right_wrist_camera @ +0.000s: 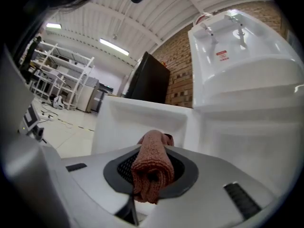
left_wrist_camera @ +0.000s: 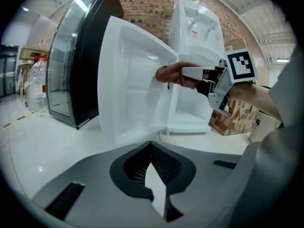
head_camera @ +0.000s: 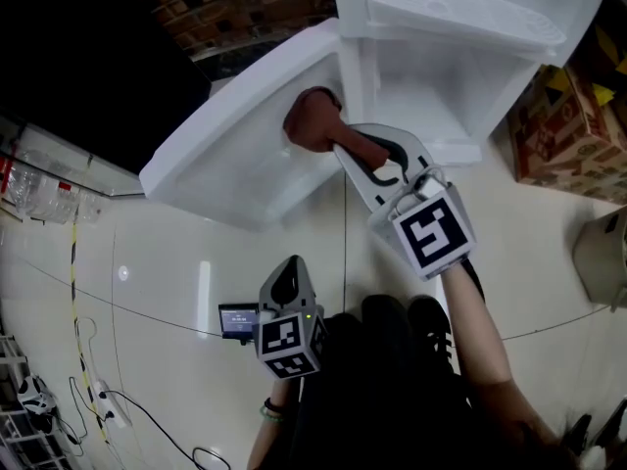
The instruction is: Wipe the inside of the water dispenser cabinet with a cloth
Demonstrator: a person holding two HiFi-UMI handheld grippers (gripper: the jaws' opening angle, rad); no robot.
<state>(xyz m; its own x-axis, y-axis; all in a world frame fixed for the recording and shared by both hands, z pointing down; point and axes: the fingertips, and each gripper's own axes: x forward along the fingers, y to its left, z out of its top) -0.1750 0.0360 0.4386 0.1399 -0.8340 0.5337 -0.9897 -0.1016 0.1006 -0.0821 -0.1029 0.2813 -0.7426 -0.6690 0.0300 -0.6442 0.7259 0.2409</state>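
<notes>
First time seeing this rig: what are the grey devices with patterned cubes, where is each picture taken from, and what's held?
No robot: a person holds a two-jaw gripper in each hand. One picture comes from a camera on the person's head, looking down; the other two cameras ride on the grippers. The right gripper is shut on a reddish-brown cloth, held against the inside of the open white door of the water dispenser. The left gripper hangs above the tiled floor, jaws together, empty.

Warehouse-like lab hall: brick wall (head_camera: 235, 3), metal shelving (right_wrist_camera: 57, 75), strip lights (right_wrist_camera: 114, 46), cardboard box (head_camera: 568, 125), floor cables (head_camera: 88, 380).
</notes>
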